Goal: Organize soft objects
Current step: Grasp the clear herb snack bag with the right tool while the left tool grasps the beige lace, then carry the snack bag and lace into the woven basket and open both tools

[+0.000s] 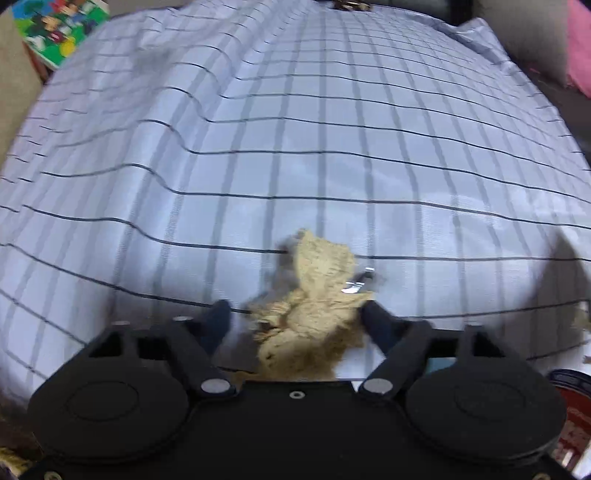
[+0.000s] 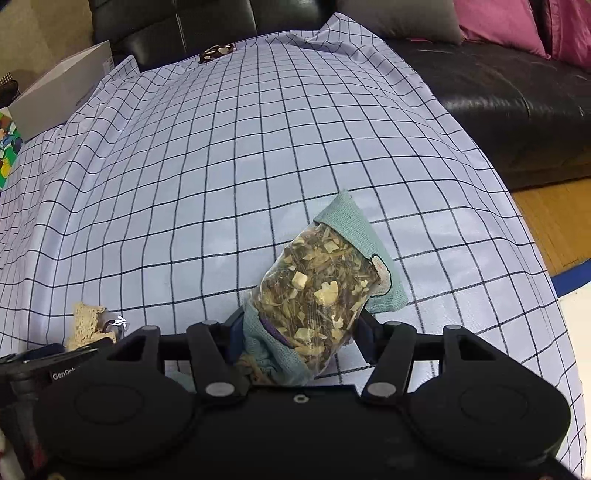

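A beige crocheted soft piece (image 1: 314, 295) with a small metal clip lies on the checked cloth (image 1: 295, 129) between the fingers of my left gripper (image 1: 295, 314). The jaws stand wide open around it, not pressing it. It also shows at the lower left of the right wrist view (image 2: 86, 325). My right gripper (image 2: 299, 325) is closed on a clear pouch of dried herbs (image 2: 317, 291) with a teal cloth piece (image 2: 354, 236) folded behind it, resting on the cloth.
A small dark patterned item (image 2: 216, 51) lies at the cloth's far edge. A white box (image 2: 62, 85) and colourful box (image 1: 59, 26) stand at the left. A black leather sofa (image 2: 498, 96) with pink cushions (image 2: 517, 26) is behind and right.
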Demonstrator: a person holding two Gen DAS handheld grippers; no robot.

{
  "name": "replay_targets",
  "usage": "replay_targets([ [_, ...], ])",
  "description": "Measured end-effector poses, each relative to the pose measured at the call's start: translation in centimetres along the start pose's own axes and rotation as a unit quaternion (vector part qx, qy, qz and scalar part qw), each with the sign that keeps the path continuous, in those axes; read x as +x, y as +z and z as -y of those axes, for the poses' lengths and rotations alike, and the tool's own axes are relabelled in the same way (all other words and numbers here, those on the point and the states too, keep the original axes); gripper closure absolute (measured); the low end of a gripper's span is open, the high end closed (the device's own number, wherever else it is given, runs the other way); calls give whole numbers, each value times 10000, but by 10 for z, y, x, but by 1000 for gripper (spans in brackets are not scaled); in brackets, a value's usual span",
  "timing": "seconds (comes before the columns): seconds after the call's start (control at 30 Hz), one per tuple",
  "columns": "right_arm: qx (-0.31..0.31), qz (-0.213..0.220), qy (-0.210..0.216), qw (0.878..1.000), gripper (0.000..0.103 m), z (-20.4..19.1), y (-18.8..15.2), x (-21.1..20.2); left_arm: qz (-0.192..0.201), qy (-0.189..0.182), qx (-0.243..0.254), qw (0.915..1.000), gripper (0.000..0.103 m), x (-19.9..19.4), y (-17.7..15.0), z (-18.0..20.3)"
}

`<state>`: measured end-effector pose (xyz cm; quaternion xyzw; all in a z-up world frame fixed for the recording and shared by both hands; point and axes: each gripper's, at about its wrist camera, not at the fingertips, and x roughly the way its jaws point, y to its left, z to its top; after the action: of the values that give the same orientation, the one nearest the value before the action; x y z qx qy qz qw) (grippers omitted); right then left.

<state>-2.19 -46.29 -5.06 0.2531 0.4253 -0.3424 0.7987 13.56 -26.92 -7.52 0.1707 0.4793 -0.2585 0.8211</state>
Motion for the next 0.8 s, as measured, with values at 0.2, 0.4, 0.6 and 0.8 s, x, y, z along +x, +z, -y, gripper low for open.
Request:
replay_targets([
  [0.2, 173, -91, -154, 9997, 45, 15, 1, 2, -22, -315, -60, 9995, 54, -2, -2, 0],
  [0.4, 146, -216, -395, 9989, 45, 29, -3, -3, -106, -300, -276, 9991, 62, -21, -6, -11],
  [0.6, 254, -447, -548, 9972, 45, 44, -15, -12, -120, -168, -294, 9994, 64, -34, -16, -26],
  [0.8, -203, -572, -663, 9960, 45, 40, -40, -41, -140, -313, -543, 9979, 65, -57, -29, -40],
])
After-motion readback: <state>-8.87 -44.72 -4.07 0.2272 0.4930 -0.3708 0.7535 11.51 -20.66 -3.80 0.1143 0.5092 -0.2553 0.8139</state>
